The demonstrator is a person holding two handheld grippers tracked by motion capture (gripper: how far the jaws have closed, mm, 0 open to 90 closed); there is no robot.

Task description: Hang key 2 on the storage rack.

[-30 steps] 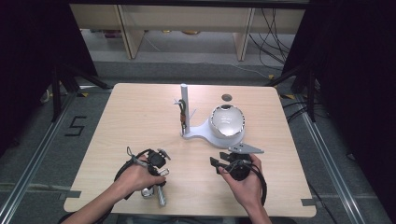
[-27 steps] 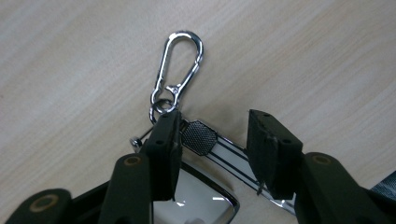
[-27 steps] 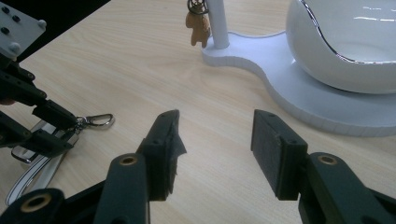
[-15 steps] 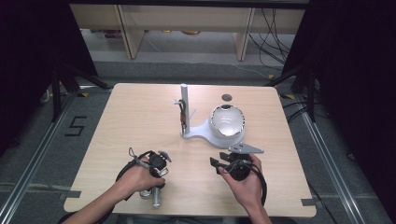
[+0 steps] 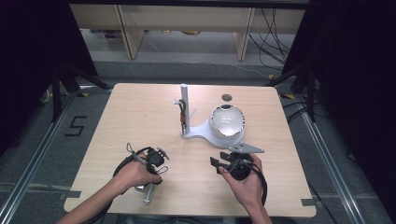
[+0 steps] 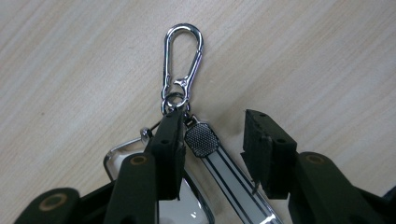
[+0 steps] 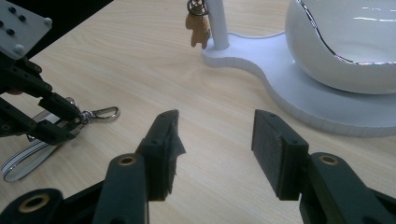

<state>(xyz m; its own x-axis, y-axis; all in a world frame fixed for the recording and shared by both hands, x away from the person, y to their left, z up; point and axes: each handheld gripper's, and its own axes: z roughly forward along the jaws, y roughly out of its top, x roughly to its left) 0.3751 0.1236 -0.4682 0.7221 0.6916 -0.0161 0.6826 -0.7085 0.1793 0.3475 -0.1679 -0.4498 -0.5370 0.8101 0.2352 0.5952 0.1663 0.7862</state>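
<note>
A keychain lies on the wooden table near its front left: a silver snap hook joined to a striped metal strap. My left gripper points down over it, open; its jaws have just been opening, with the strap's top end between them and untouched by the right pad. In the high view the left gripper covers the hook, and the strap sticks out below. My right gripper is open and empty, low over the table, facing the keychain.
A white stand sits mid-table with a white bowl and an upright post. A brown charm hangs from the post. A dark round spot marks the far edge. Bare wood lies between the hands.
The left gripper has shifted slightly over the keychain, and the strap now lies a little further left. The right hand has kept still.
</note>
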